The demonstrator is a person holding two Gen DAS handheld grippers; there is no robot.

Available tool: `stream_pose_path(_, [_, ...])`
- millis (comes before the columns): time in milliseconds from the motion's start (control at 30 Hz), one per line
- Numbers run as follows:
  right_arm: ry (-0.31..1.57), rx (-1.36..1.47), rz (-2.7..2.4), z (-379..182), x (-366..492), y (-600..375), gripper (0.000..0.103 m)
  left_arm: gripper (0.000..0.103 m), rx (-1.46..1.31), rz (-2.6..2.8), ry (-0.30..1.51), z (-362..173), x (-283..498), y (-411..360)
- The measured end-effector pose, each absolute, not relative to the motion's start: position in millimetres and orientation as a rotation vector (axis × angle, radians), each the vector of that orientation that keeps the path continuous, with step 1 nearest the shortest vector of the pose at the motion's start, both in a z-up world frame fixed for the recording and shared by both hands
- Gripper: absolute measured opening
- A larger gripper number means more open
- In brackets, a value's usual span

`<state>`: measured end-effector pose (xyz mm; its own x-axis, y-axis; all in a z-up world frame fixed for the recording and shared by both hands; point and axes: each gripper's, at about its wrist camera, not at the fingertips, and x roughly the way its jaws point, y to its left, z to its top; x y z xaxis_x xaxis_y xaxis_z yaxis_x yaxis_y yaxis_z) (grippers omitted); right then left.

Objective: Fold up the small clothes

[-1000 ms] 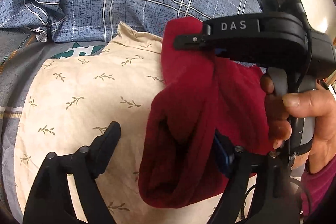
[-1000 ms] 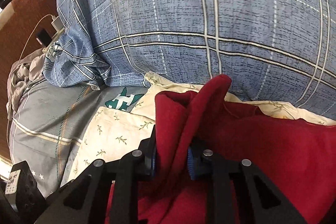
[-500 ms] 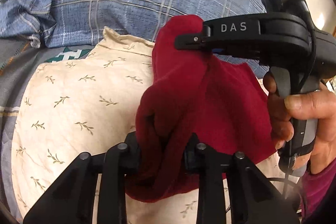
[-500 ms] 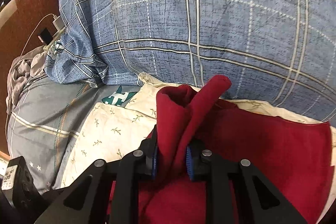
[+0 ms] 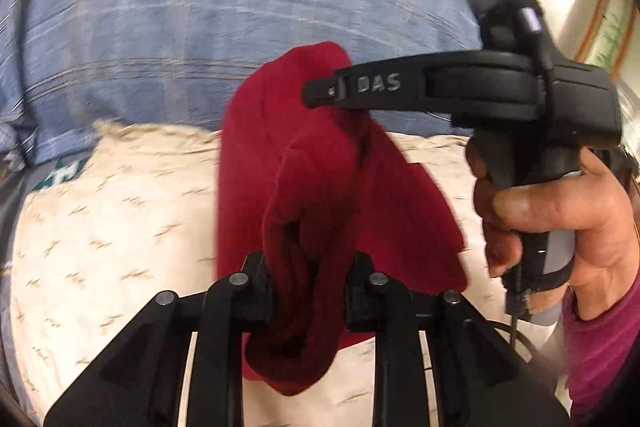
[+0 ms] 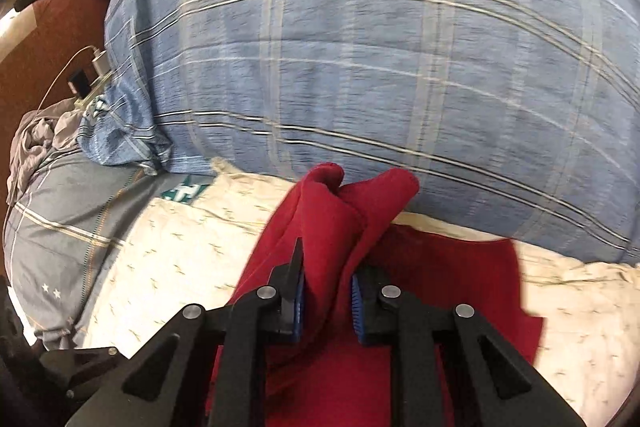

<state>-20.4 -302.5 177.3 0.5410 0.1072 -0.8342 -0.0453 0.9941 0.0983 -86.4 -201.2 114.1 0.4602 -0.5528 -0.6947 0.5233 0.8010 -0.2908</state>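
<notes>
A small dark red garment (image 5: 320,195) hangs bunched above a cream leaf-print cloth (image 5: 120,227). My left gripper (image 5: 310,291) is shut on a thick fold at its lower end. My right gripper (image 6: 326,301) is shut on another bunch of the red garment (image 6: 340,227), whose free part drapes down to the right. In the left wrist view the right gripper (image 5: 320,93) comes in from the right, held by a hand (image 5: 560,227), clamping the garment's top.
A large blue plaid pillow (image 6: 360,87) with a round emblem fills the back. A grey plaid sheet (image 6: 60,227) lies left, with crumpled grey fabric (image 6: 36,139) and a charger with cable (image 6: 88,75) beyond it.
My left gripper was open beside the red garment, then closed on its lower fold. Both grippers have lifted the garment, and the view has tilted up toward the pillow.
</notes>
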Motion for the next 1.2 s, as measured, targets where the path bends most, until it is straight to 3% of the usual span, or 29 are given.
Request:
stream_pose_path(433, [1.024, 0.171, -0.063, 147, -45, -421, 0.016, 0.019, 0.067, -0.784, 0.935, 84, -95, -326])
stream_pose_path(533, [1.063, 0.220, -0.079, 118, -44, -437, 0.016, 0.032, 0.032, -0.812, 0.978, 69, -91, -333])
stream_pose_path(567, [1.073, 0.248, -0.072, 107, -44, -442, 0.017, 0.042, 0.013, -0.829, 0.986, 68, -92, -331])
stream_pose_path(633, [1.064, 0.284, -0.070, 100, -47, -449, 0.032, 0.051, 0.000, -0.865, 0.992, 72, -95, -326])
stream_pose_path(700, [1.051, 0.326, -0.089, 103, -56, -457, 0.040, 0.053, 0.039, -0.887, 0.986, 82, -105, -314])
stream_pose_path(800, [1.023, 0.378, -0.086, 121, -78, -466, 0.043, 0.059, 0.065, -0.892, 0.949, 98, -125, -285])
stream_pose_path(933, [0.969, 0.427, -0.019, 149, -115, -456, 0.063, 0.062, 0.092, -0.800, 0.867, 105, -123, -247])
stream_pose_path(967, [0.958, 0.442, 0.003, 153, -124, -450, 0.064, 0.062, 0.099, -0.777, 0.852, 106, -121, -241])
stream_pose_path(1167, [1.051, 0.413, 0.017, 136, -147, -413, 0.063, 0.062, 0.053, -0.718, 0.895, 97, -111, -222])
stream_pose_path(1200, [1.068, 0.408, 0.014, 128, -145, -407, 0.050, 0.062, 0.060, -0.709, 0.896, 94, -112, -222])
